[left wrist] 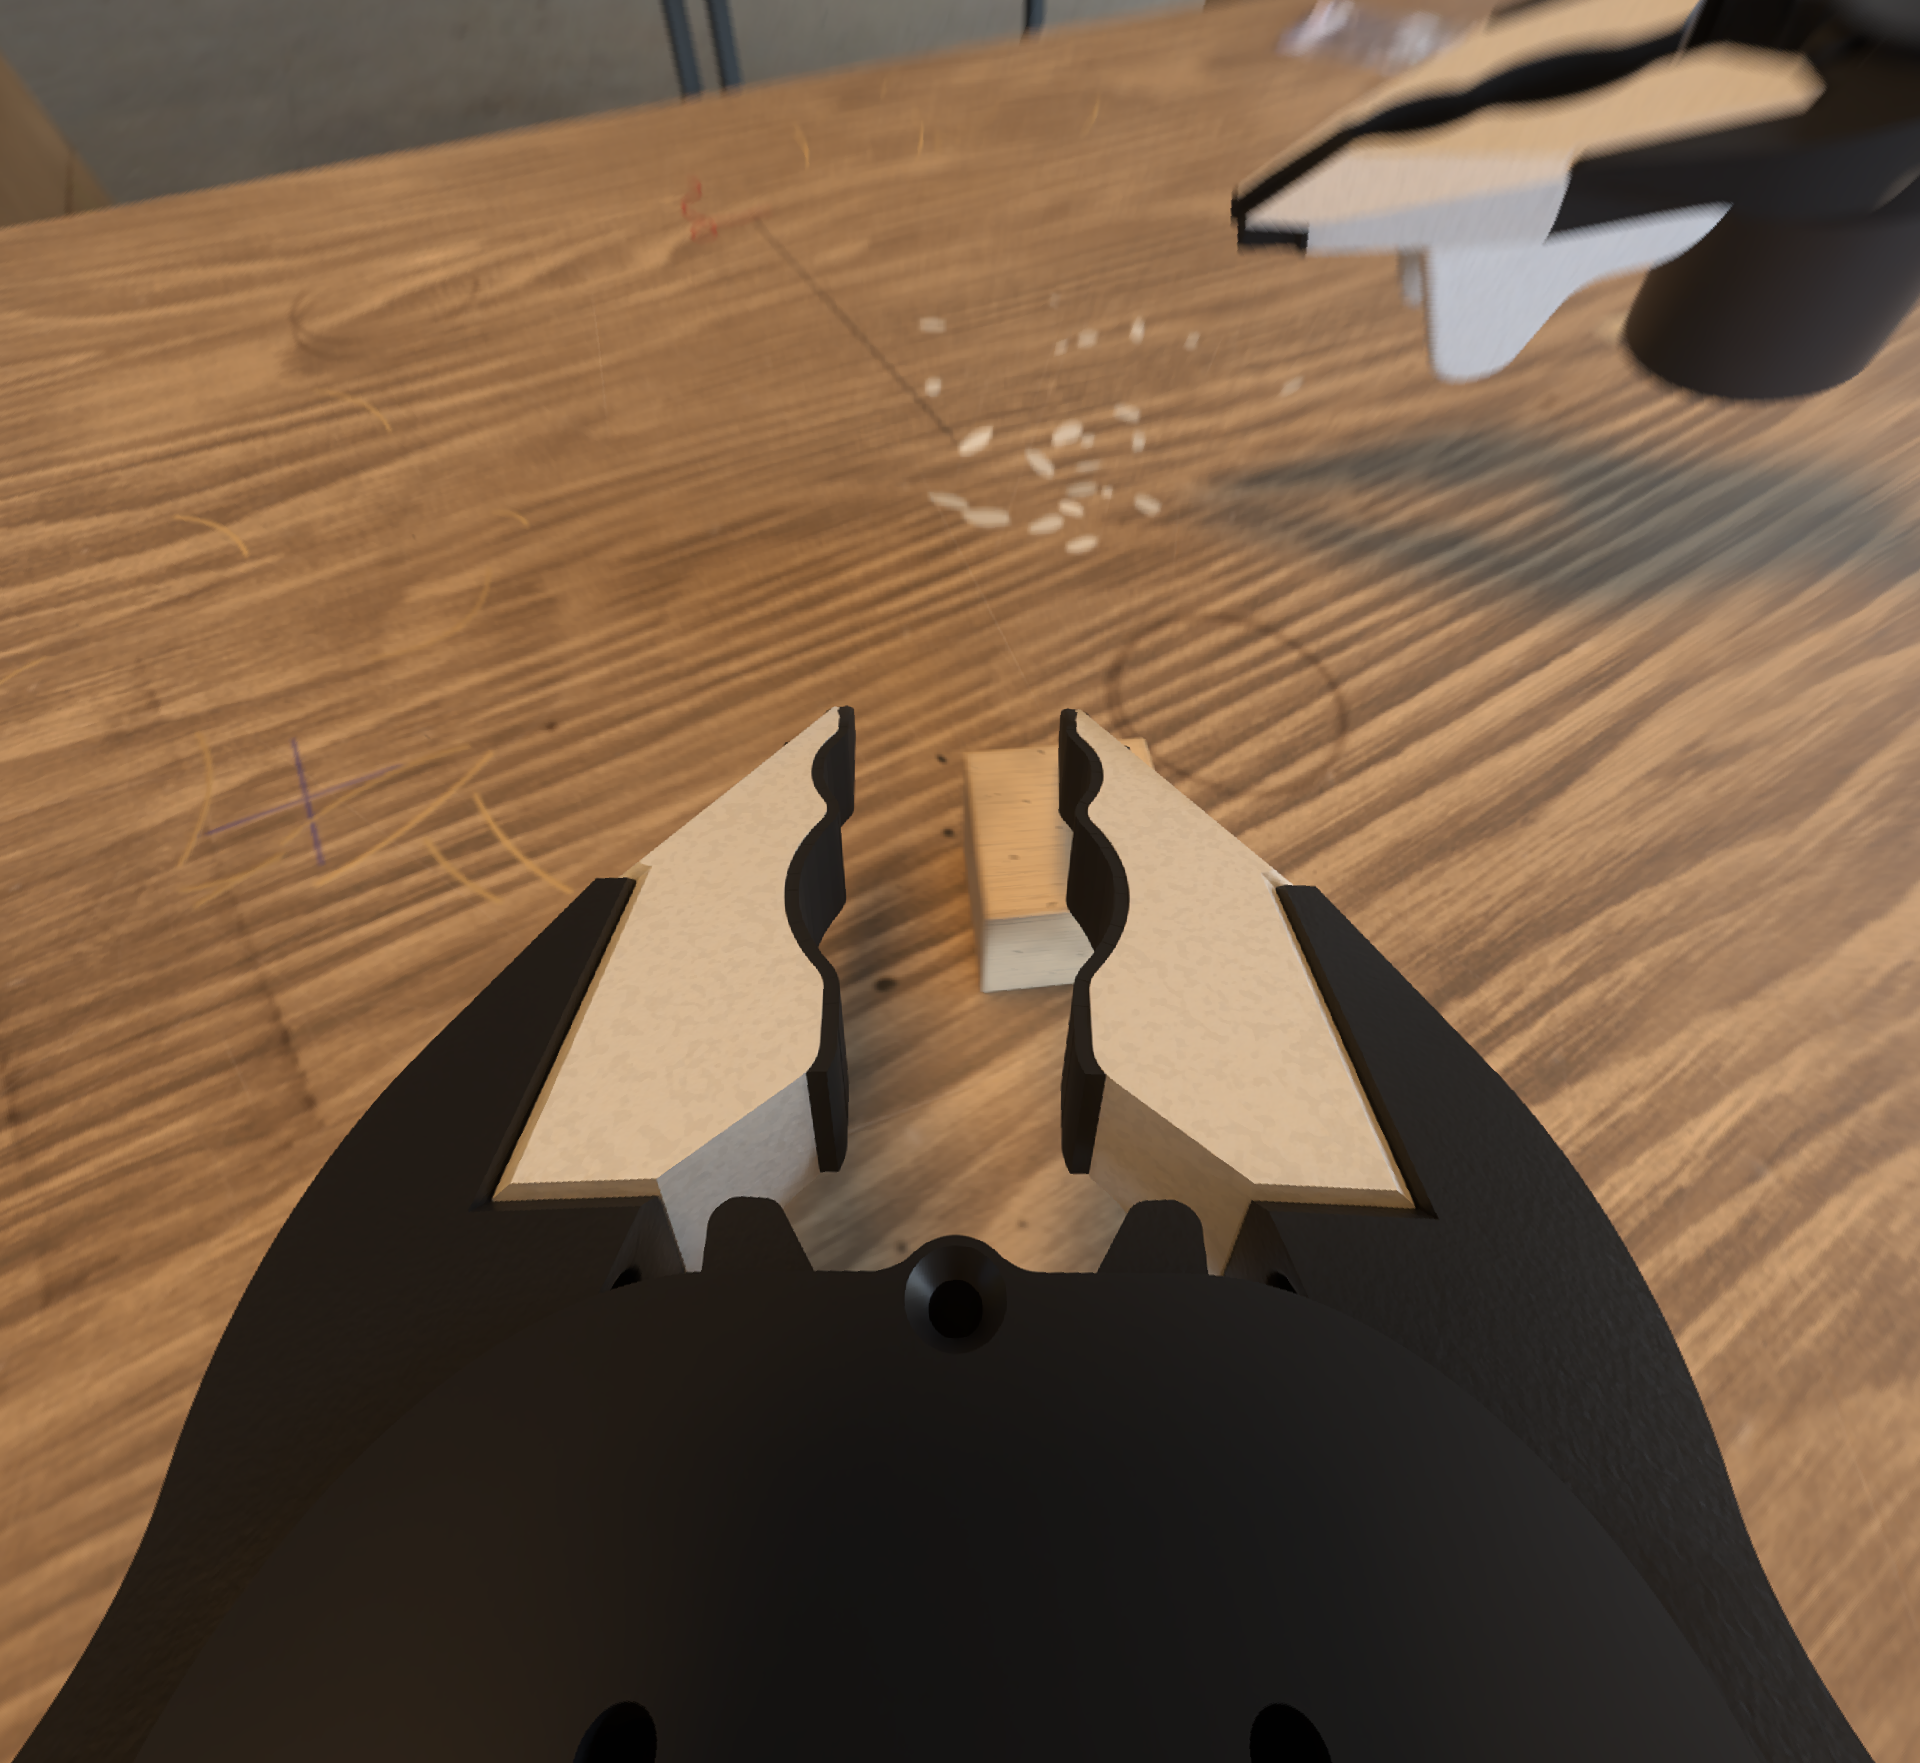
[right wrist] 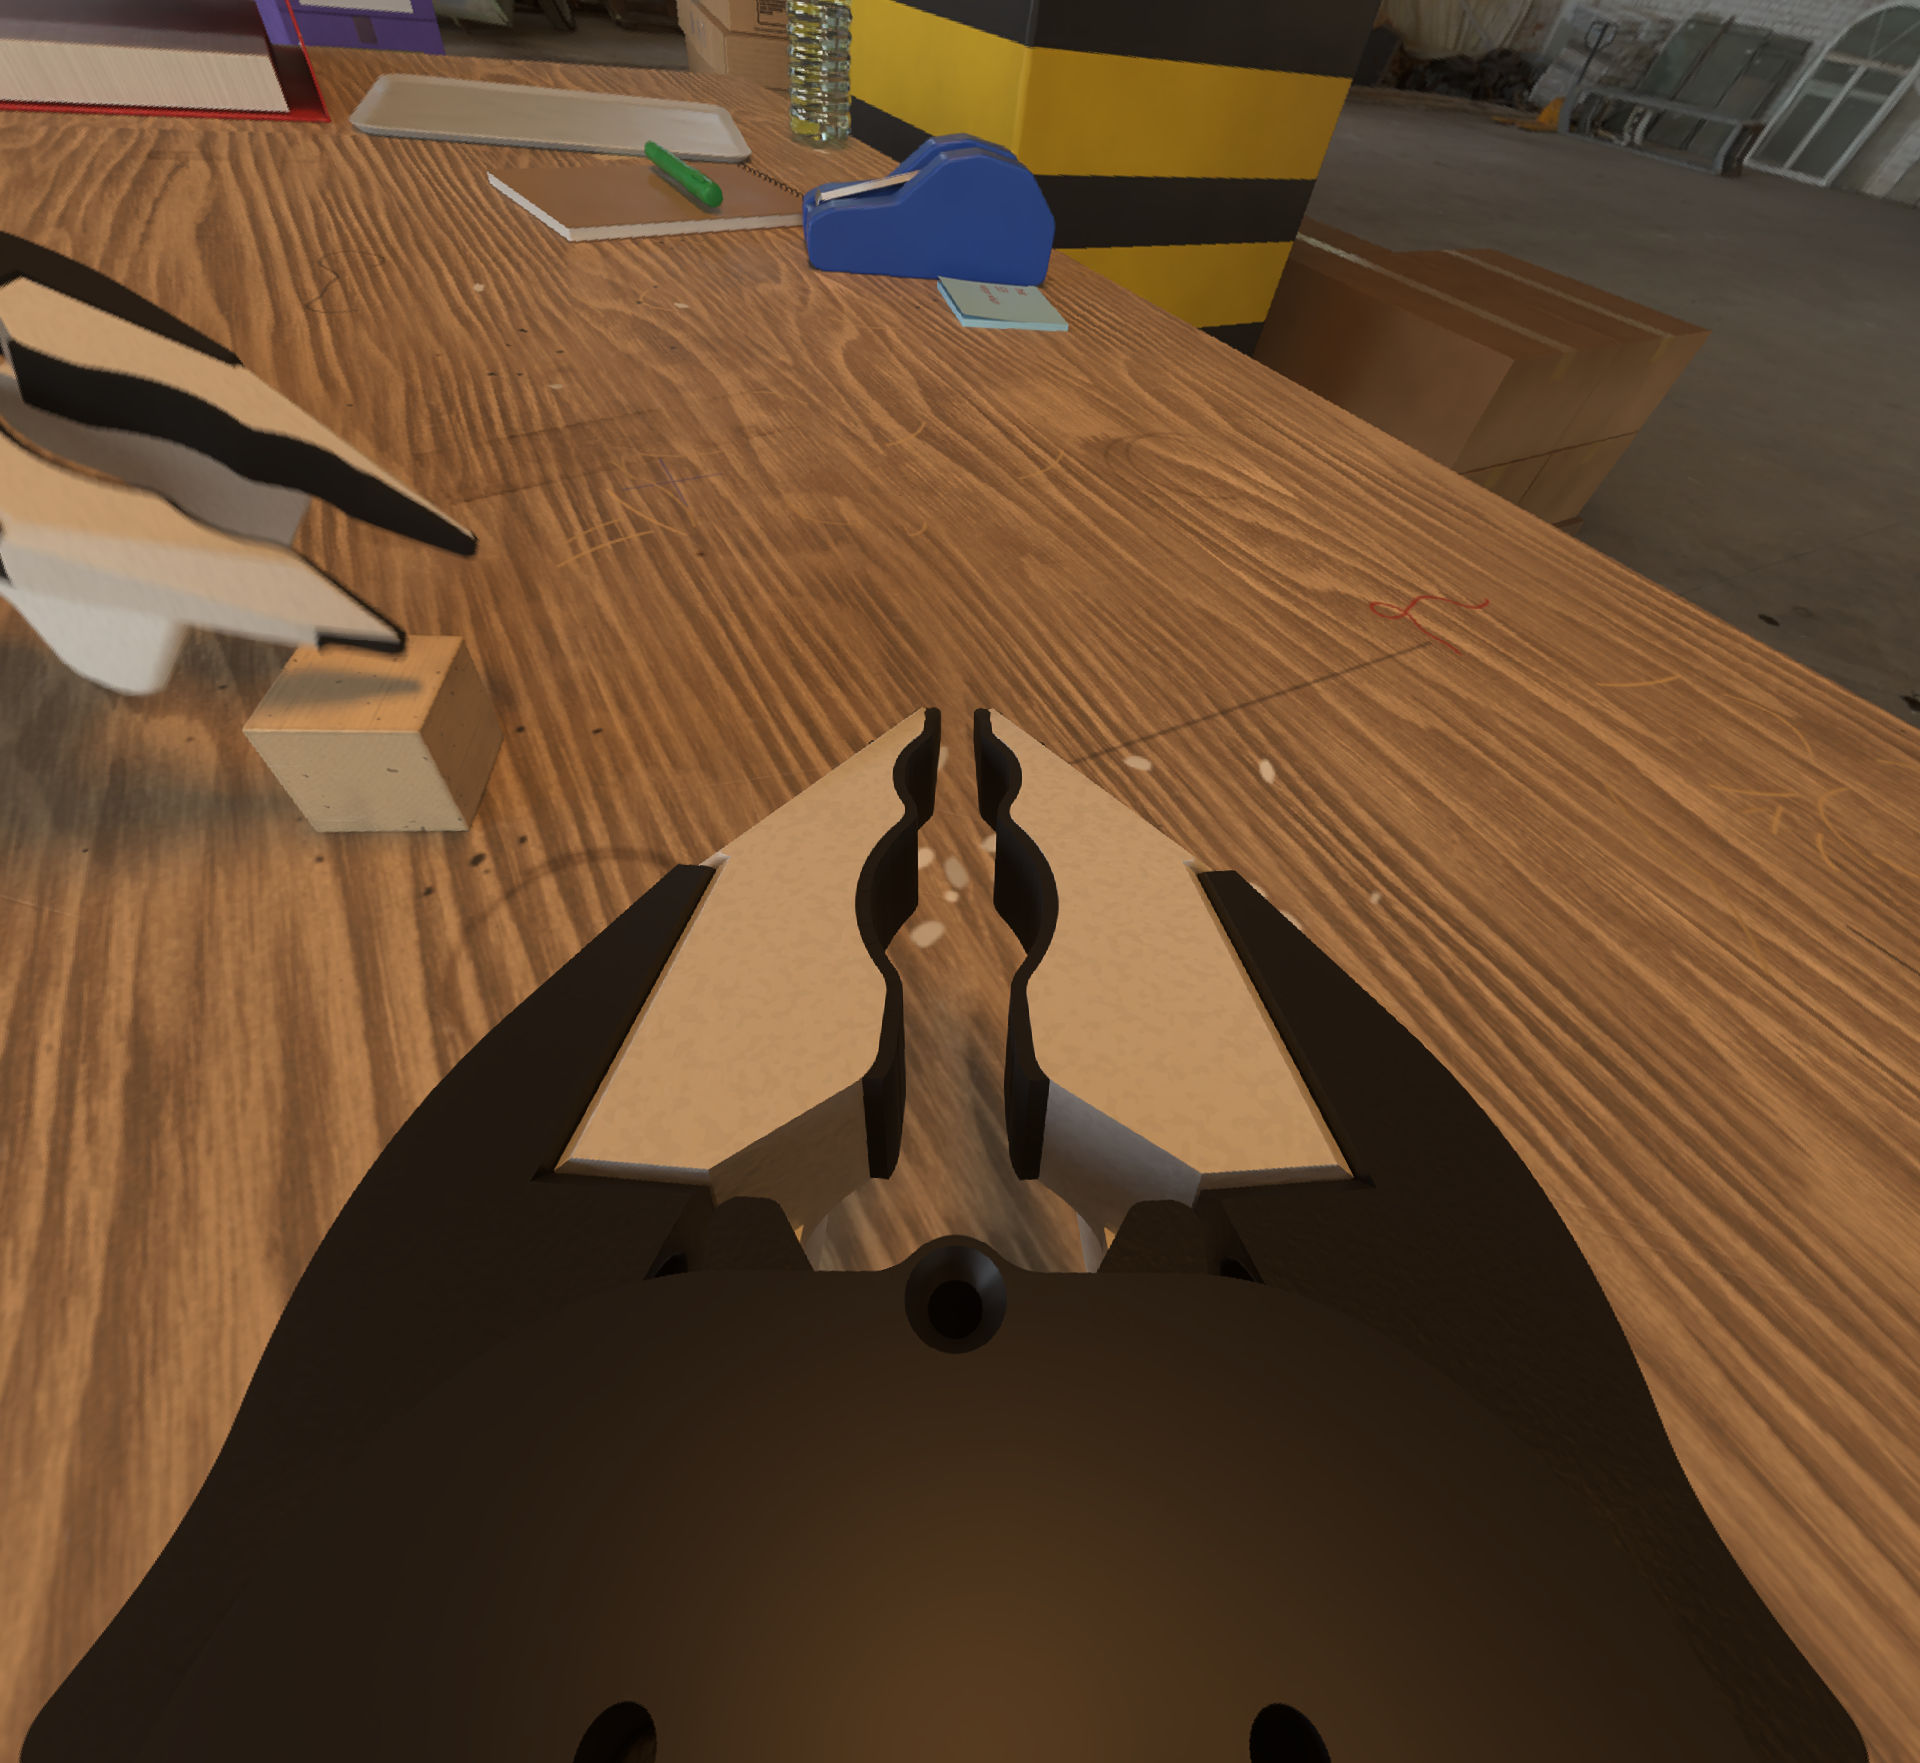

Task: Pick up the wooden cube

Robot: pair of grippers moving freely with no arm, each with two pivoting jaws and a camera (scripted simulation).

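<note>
1. The left gripper [left wrist: 956, 726] hangs low over the table [left wrist: 416, 487], pitched downward, its jaws spread to a moderate gap and holding nothing. I'd say it is angled so as to drop its fingers on either side of the block.
2. The wooden cube [left wrist: 1018, 866] sits flat on the table, partly under the right-hand finger [left wrist: 1174, 944] and not centred in the gap. From the right wrist view, one fingertip is over the cube's [right wrist: 379, 742] top face. Whether it touches, I cannot tell.
3. My guess is a small sideways shift is needed before closing, or the finger lands on top.
4. The right gripper [right wrist: 956, 721] waits well off to the side, jaws nearly together, empty, above scattered pale grains [left wrist: 1049, 466].
5. Farther back lie a tape dispenser [right wrist: 930, 212], notebook [right wrist: 623, 201] and tray [right wrist: 551, 115], all well clear.
</note>
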